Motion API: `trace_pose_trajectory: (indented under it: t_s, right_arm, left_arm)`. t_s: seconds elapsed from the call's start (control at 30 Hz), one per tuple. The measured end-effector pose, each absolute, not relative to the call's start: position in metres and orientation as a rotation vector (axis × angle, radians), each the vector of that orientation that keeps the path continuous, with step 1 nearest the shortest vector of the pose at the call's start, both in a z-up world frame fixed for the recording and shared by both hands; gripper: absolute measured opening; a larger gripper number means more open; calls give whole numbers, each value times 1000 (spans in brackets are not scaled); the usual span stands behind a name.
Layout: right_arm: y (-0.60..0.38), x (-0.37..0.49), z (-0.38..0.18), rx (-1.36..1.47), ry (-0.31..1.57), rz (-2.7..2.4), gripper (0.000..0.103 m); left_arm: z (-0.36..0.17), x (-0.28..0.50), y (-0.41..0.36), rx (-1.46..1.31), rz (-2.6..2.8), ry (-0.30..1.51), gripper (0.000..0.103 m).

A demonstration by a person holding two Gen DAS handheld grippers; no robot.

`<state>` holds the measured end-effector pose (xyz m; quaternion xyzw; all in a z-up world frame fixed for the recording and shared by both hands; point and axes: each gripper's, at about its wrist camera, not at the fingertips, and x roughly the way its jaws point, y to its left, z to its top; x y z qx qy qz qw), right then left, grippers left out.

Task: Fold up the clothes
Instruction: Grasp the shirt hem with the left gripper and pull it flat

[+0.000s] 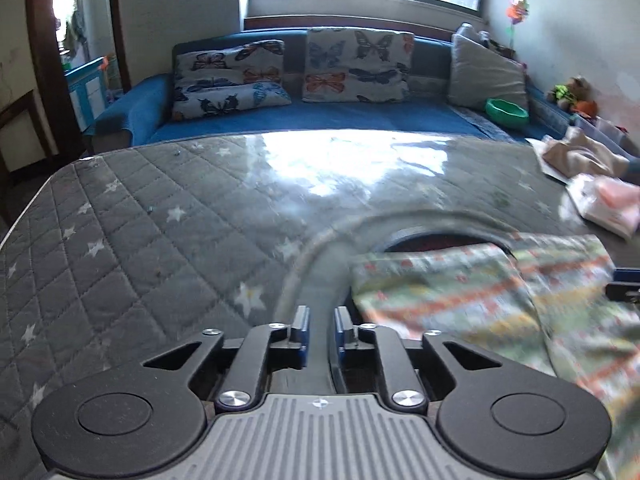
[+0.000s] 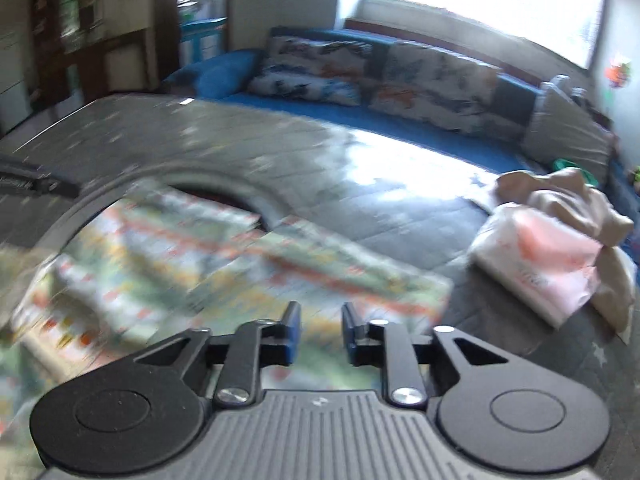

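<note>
risk note: patterned garment partly over table cut-out, both grippers empty

the patterned garment (image 2: 224, 264) lies flat on the quilted grey table cover (image 1: 132, 224), its far edge overlapping the rounded cut-out (image 1: 432, 240) in the surface. my left gripper (image 1: 321, 330) hovers just beside the garment's left edge, jaws a little apart, nothing between them. my right gripper (image 2: 321, 330) sits over the near part of the garment, jaws apart and holding nothing; whether the fingers touch the cloth i cannot tell.

both views are smeared with motion, so the edges and corners of the garment are hard to place.

risks, as i judge them:
- a grab made at this speed may catch a single layer or miss the hem, giving a skewed fold.
- cloth dragged toward the cut-out may sag into it and snag.
- a wide sweep to the right may disturb the pink and beige clothes pile (image 2: 560, 248) near the table edge.
- the glossy glare patch on the cover suggests a slick surface; the garment may slide instead of creasing.
</note>
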<state>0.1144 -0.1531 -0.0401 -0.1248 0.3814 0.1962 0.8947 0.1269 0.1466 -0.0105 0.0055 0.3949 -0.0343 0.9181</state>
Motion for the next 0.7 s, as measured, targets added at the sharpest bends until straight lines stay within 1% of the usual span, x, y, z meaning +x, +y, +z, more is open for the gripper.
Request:
trace_pose_trajectory:
  t_s: [0.03,0.07,0.1,0.13,0.17,0.2,0.23,0.3,0.37,0.4,0.53,0.7]
  right_arm:
    - [-151,107,-41,-266,799,429,35]
    - [-149,99,-42,-274,806,449,35]
    - [-148,94,-43,-277,811,460,35]
    - [-146,86,-45,-280,819,478,36]
    - [-143,76,-45,-280,826,498,41]
    - [-141,69,-46,-284,826,508,43]
    - [-139,61,-45,-289,826,518,44]
    - [-136,49,-44,-287,822,533,45]
    - [-134,39,-44,-282,820,543,51]
    - [-133,35,-44,-277,820,546,52]
    - [-132,17,-47,-285,826,551,52]
    - [-136,4,-48,-275,831,544,53]
  left_arm:
    - [-9,117,144,15,-90,815,22]
    - [-8,107,142,18,-109,818,24]
    - [-7,96,139,24,-132,819,31]
    - [-7,84,135,32,-152,824,42]
    - [-7,74,130,42,-169,826,46]
    - [-8,65,126,52,-184,828,51]
    - [-10,57,122,63,-202,832,53]
    - [-14,41,113,86,-236,839,54]
    - [-22,31,107,112,-241,843,55]
    - [-26,27,105,123,-243,845,55]
    - [-38,20,100,139,-216,846,56]
    - [-37,11,100,135,-217,823,55]
